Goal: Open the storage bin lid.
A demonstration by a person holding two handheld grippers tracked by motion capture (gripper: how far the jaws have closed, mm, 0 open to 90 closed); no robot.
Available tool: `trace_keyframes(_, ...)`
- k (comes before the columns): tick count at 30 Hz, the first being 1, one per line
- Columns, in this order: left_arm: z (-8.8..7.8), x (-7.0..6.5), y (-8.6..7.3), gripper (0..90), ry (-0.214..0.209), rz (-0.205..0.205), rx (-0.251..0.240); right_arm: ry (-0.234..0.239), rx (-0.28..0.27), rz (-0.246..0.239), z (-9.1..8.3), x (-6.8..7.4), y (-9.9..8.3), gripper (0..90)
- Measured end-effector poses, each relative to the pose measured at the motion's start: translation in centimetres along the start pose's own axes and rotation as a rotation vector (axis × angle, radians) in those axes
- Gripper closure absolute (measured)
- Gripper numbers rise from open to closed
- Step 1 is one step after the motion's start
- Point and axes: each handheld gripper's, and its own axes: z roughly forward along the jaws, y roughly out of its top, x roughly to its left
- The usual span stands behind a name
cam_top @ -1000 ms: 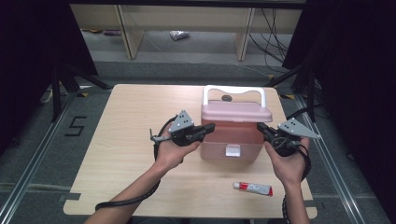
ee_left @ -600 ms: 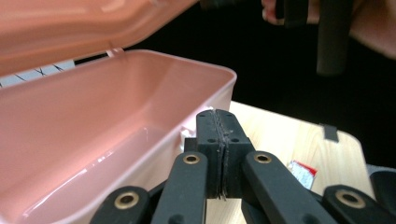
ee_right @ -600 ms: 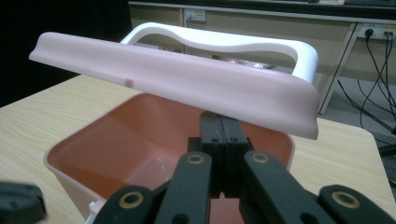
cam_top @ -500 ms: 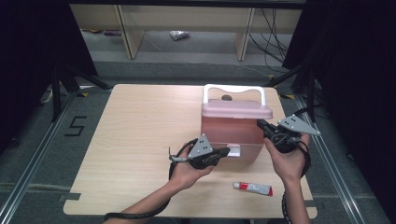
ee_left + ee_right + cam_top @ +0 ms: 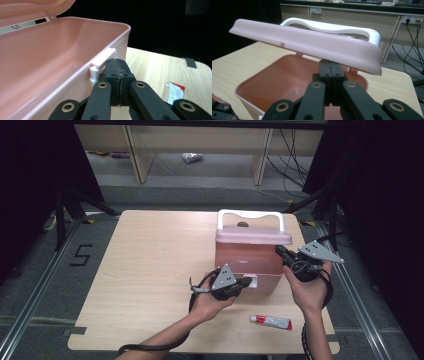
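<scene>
A pink box (image 5: 250,265) with a white handle (image 5: 250,214) stands on the table, its lid (image 5: 252,236) tilted up off the body. My right gripper (image 5: 280,251) is shut with nothing in it, and its tips sit right under the lid's rim (image 5: 352,58) above the empty inside (image 5: 287,75). My left gripper (image 5: 247,281) is also shut and holds nothing. It lies low at the box's front, with its tips (image 5: 116,61) against the white latch (image 5: 101,63) on the pink wall (image 5: 50,57).
A small red and white tube (image 5: 270,321) lies on the wooden table (image 5: 150,260) near the front edge, between my two forearms; its end (image 5: 175,92) shows past the left jaws. Shelving and cables stand beyond the table's far edge.
My left gripper has come down from the box's left side by the lid to the front of the box at the latch. The right gripper has kept still.
</scene>
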Motion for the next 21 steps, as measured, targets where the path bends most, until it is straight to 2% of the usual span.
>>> trace_keyframes(3, 0.1, 0.0, -0.1, 89.0, 0.005, 0.003, -0.005, 0.009, 0.0, 0.02, 0.0, 0.1, 0.1, 90.0)
trace_keyframes(5, 0.1, 0.0, -0.1, 89.0, 0.006, 0.008, -0.005, 0.007, -0.005, 0.004, 0.0, 0.0, 0.2, 90.0)
trace_keyframes(8, 0.1, -0.1, -0.2, 89.1, 0.002, 0.012, -0.008, 0.001, -0.004, 0.016, -0.1, 0.0, 0.4, 90.0)
trace_keyframes(16, 0.1, 0.0, -0.3, 89.1, 0.002, 0.004, -0.016, -0.007, -0.019, 0.005, 0.1, -0.1, 0.9, 90.0)
trace_keyframes(17, 0.1, 0.0, -0.3, 89.2, 0.001, 0.002, -0.017, -0.007, -0.026, 0.02, 0.2, 0.0, 1.1, 90.0)
trace_keyframes(19, 0.1, 0.0, -0.4, 89.2, 0.001, 0.001, -0.017, -0.003, -0.027, 0.005, 0.2, -0.2, 1.3, 90.0)
trace_keyframes(20, 0.1, 0.0, -0.4, 89.2, 0.0, -0.001, -0.018, -0.014, -0.029, 0.021, 0.1, -0.1, 1.4, 90.0)
trace_keyframes(21, 0.1, 0.0, -0.4, 89.2, -0.001, -0.001, -0.018, -0.008, -0.036, 0.01, 0.2, -0.2, 1.5, 90.0)
